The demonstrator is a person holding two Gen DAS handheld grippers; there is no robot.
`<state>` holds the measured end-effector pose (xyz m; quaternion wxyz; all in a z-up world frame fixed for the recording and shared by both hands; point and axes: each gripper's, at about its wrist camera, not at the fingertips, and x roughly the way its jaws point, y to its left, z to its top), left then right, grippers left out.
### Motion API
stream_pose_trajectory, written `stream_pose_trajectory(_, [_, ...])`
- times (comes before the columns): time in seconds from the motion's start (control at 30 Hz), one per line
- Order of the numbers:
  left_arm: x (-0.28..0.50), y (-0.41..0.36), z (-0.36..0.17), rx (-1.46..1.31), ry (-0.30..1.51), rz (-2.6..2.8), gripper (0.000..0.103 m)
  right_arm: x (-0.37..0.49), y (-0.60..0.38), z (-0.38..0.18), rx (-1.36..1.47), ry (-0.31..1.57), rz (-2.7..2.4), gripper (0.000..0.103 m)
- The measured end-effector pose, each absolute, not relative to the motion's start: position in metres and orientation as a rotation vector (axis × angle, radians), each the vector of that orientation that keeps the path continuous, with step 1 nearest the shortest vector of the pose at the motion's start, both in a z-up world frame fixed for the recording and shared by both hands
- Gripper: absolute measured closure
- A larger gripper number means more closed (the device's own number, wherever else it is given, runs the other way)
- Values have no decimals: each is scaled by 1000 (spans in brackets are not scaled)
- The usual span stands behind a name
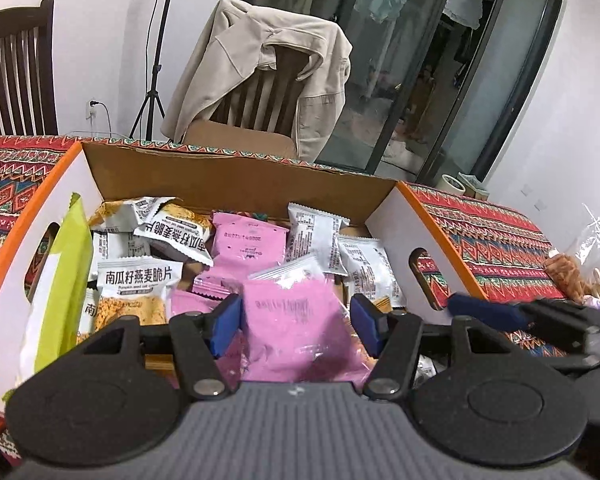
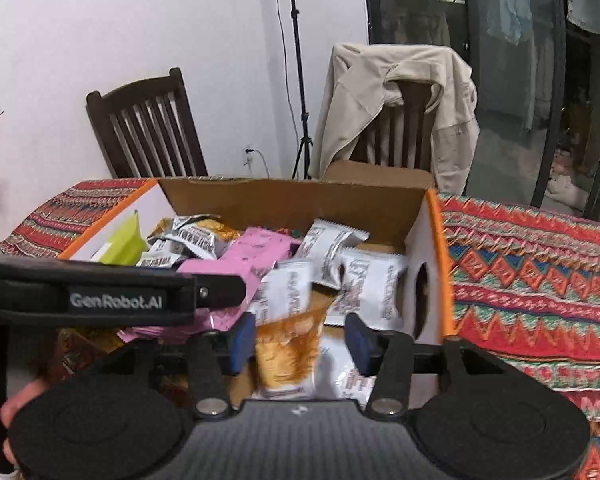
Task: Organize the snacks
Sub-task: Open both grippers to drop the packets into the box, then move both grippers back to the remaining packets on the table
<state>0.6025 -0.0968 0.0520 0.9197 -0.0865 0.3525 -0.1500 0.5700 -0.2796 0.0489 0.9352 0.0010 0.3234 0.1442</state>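
Observation:
An open cardboard box (image 1: 236,178) with orange-edged white sides holds several snack packets: pink, white and orange ones. My left gripper (image 1: 296,322) is open over the box's near side, with a blurred pink packet (image 1: 296,332) between its blue pads, touching neither. My right gripper (image 2: 300,344) is open over the same box (image 2: 292,200); a blurred orange packet (image 2: 288,352) lies between its fingers, loose. The right gripper's blue finger (image 1: 484,312) shows at the right of the left wrist view. The left gripper's body (image 2: 112,300) crosses the left of the right wrist view.
The box stands on a table with a red patterned cloth (image 2: 532,264). A clear bag with snacks (image 1: 580,276) and a tape roll (image 1: 454,184) lie at the right. Two wooden chairs (image 2: 148,128), one draped with a beige jacket (image 1: 268,68), and a tripod (image 2: 300,80) stand behind.

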Motion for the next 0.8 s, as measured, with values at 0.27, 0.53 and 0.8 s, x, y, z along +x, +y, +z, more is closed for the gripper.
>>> stream_pose_trajectory(0.27, [563, -88, 88, -129, 661, -345, 34, 524, -308, 88, -30, 572, 233, 49])
stream_pose_trajectory(0.53, [457, -58, 129, -101, 545, -378, 26, 431, -329, 124, -63, 478, 218, 40])
stream_pose_trajectory(0.8, [335, -40, 108, -47, 479, -275, 20, 315, -332, 113, -97, 422, 253, 33])
